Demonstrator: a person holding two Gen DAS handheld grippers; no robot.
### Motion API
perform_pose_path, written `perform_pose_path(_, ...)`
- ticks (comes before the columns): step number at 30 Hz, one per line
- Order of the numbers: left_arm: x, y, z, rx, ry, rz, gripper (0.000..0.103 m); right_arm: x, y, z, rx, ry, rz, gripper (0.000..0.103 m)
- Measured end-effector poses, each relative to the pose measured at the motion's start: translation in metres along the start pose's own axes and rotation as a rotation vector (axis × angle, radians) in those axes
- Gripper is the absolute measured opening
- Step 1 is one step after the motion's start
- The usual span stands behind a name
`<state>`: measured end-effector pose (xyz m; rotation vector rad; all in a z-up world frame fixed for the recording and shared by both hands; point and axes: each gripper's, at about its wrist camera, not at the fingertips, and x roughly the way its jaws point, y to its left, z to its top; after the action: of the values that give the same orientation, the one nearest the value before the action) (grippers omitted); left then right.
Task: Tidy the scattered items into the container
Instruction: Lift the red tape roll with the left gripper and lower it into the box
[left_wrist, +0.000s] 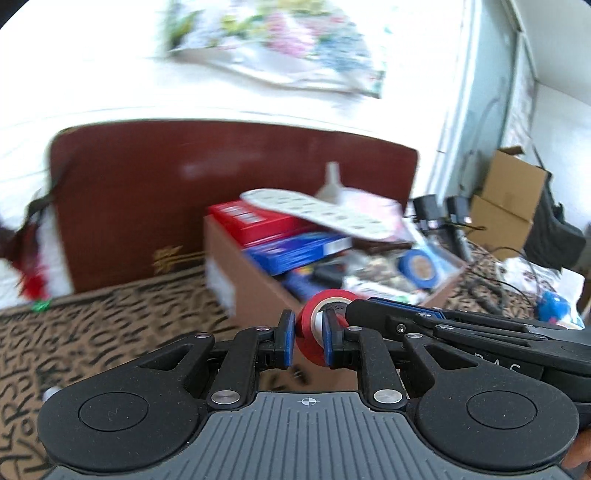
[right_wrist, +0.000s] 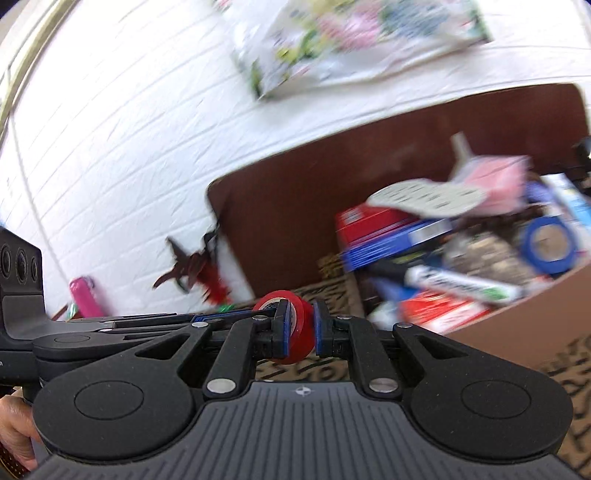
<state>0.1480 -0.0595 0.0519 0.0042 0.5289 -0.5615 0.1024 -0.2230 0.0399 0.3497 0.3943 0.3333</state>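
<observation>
While both claws clamp red tape roll (left_wrist: 320, 332) on edge, hole axis level: left claw (left_wrist: 309, 341), right claw (right_wrist: 300, 328); open cardboard box (left_wrist: 258, 291) just beyond.

Brown headboard (left_wrist: 147, 192) against white wall (left_wrist: 92, 66) (floral poster (left_wrist: 280, 40) above).

White-painted brick wall (right_wrist: 110, 155) behind the scene, brightly lit and partly overexposed; a floral-print sheet (left_wrist: 280, 40) hangs on it, blurred. A dark reddish-brown board (left_wrist: 147, 192) with a small gold emblem near its lower edge stands against the wall on a surface covered by a tan cloth with black script-like pattern (left_wrist: 92, 332). In the left wrist view, a pale blue-grey door or panel (left_wrist: 484, 110) is at the right, with stacked cardboard boxes (left_wrist: 509, 195) near its foot and dark cables beside them.
</observation>
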Motion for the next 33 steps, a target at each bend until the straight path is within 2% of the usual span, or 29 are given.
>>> perform_pose_path(7, 0.039, -0.051, 0.012, 0.064, 0.019, -0.064, 0.013, -0.029, -0.058, 0.011, 0.066, -0.055, -0.072, 0.014)
perform_pose_path(12, 0.068, -0.069, 0.022, 0.090, 0.032, -0.087, 0.012, -0.034, -0.091, 0.016, 0.107, -0.077, -0.109, 0.014)
perform_pose_path(21, 0.113, -0.077, 0.040, 0.112, 0.034, -0.098, 0.012, -0.016, -0.128, 0.033, 0.132, -0.099, -0.128, 0.014)
perform_pose_path(29, 0.138, -0.073, 0.035, 0.114, 0.065, -0.103, 0.013, 0.003, -0.150, 0.030, 0.149, -0.081, -0.128, 0.015)
perform_pose_path(31, 0.139, -0.071, 0.033, 0.108, 0.064, -0.109, 0.020, 0.004, -0.151, 0.028, 0.146, -0.079, -0.128, 0.016)
perform_pose_path(33, 0.138, -0.072, 0.030, 0.113, 0.051, -0.101, 0.036, 0.004, -0.152, 0.025, 0.143, -0.087, -0.125, 0.016)
